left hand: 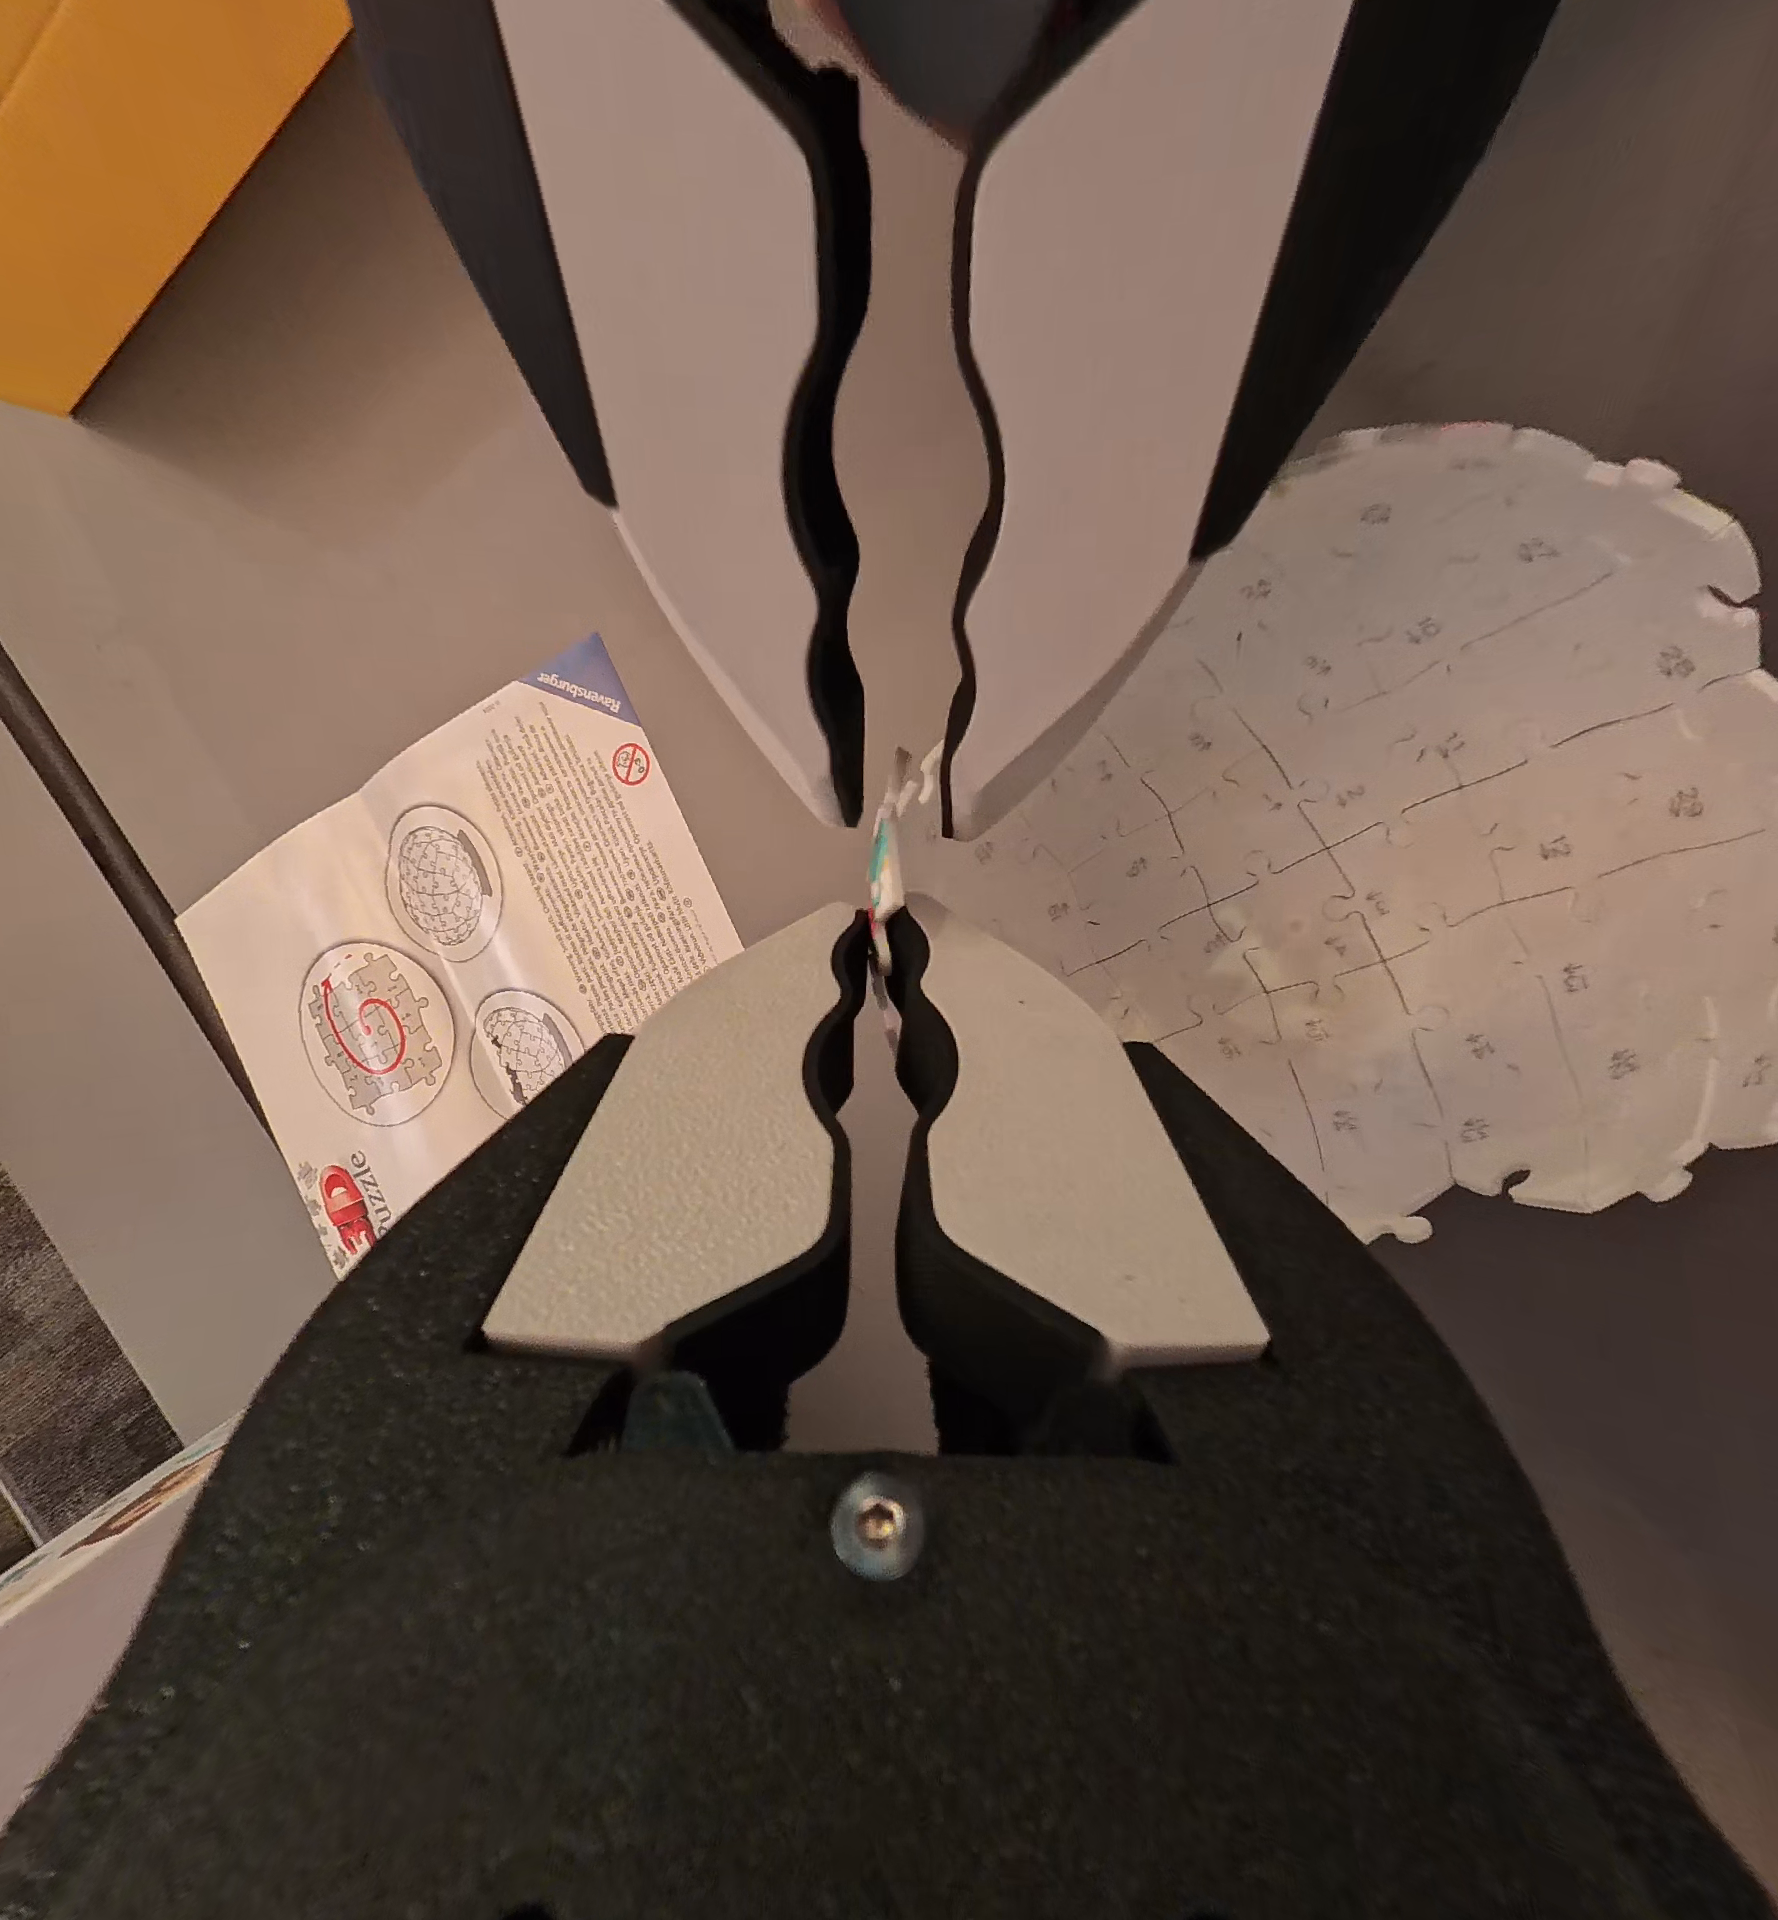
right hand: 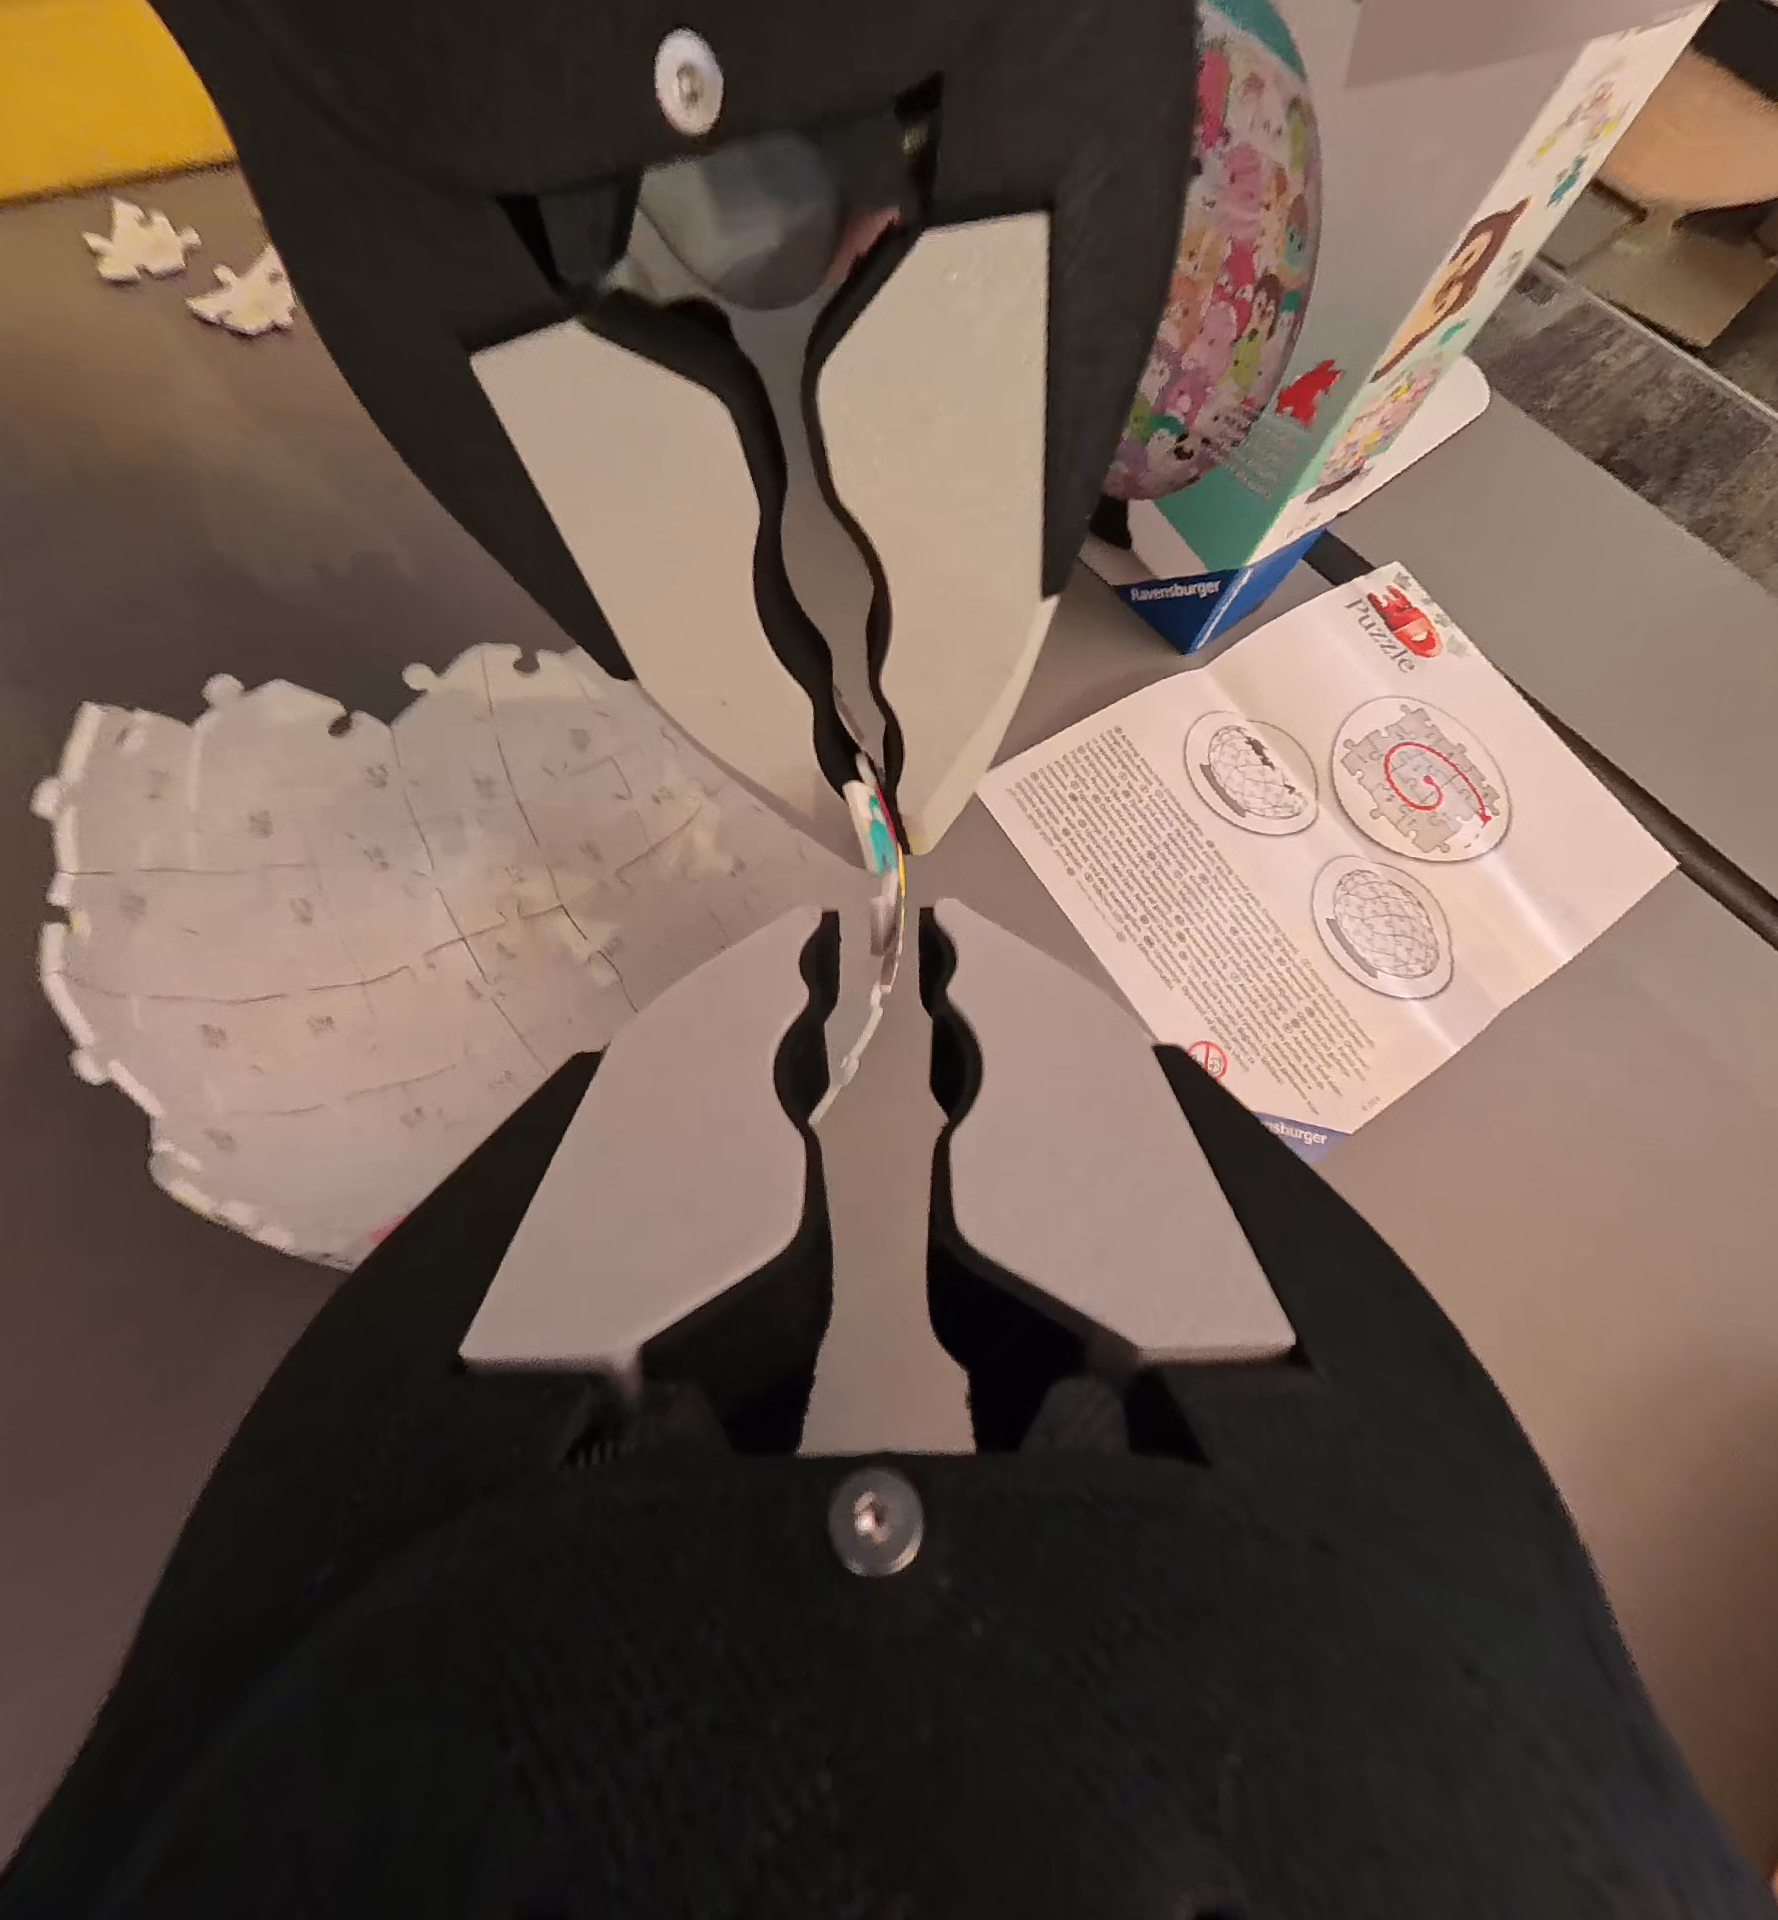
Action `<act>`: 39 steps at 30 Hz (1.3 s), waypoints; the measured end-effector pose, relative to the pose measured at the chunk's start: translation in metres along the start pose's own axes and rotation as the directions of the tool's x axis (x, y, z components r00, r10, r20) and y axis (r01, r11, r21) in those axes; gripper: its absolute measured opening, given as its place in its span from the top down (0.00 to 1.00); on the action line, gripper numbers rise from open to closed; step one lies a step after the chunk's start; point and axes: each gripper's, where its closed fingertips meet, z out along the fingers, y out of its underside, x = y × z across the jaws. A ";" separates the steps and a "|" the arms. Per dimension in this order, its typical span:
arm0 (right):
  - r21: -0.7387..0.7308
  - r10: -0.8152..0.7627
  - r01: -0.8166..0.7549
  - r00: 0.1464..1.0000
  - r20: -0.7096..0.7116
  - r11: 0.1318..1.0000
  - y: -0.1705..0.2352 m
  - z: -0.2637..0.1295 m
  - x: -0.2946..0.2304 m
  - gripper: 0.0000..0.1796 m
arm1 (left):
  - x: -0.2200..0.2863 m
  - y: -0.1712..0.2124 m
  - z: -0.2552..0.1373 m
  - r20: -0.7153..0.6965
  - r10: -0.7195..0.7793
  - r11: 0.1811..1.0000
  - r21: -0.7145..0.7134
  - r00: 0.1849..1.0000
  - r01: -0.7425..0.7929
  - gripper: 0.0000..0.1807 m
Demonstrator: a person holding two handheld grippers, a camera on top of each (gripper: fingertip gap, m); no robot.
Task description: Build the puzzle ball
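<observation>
Left tool nearly closed, fingers pinching the edge of a small puzzle piece, seen edge-on. Right tool faces it tip to tip; its fingers stand slightly apart around the same piece, contact uncertain. Assembled half-shell of the puzzle ball lies inside-up on the grey worktop just beside both tools. Instruction leaflet lies on the other side

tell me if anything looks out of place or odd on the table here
Mostly tidy. Two loose white pieces lie far off on the grey table, well apart from the assembled shell, which rests printed side down. The instruction sheet lies flat, skewed to the table edge. Both grippers meet at one small puzzle piece.
</observation>
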 end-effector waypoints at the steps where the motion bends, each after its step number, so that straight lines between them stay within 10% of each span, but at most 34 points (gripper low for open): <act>1: -0.014 -0.008 0.008 1.000 -0.008 1.000 0.002 0.002 0.000 0.91 | 0.000 0.000 0.000 -0.002 0.000 1.000 0.001 1.000 0.000 0.99; 15: -0.001 -0.003 0.003 1.000 -0.031 1.000 0.001 0.006 0.001 0.94 | -0.003 -0.003 -0.018 0.061 -0.032 0.999 0.028 0.998 0.030 0.84; 24: -0.021 -0.061 0.060 0.995 -0.077 0.998 -0.014 0.003 0.003 0.90 | -0.006 -0.014 -0.088 0.154 -0.183 0.954 0.266 0.971 0.137 0.87; 39: -0.128 -0.102 0.086 0.988 -0.120 0.988 -0.007 0.017 0.005 0.95 | 0.007 -0.018 -0.088 0.162 -0.109 0.981 0.179 0.981 0.079 0.89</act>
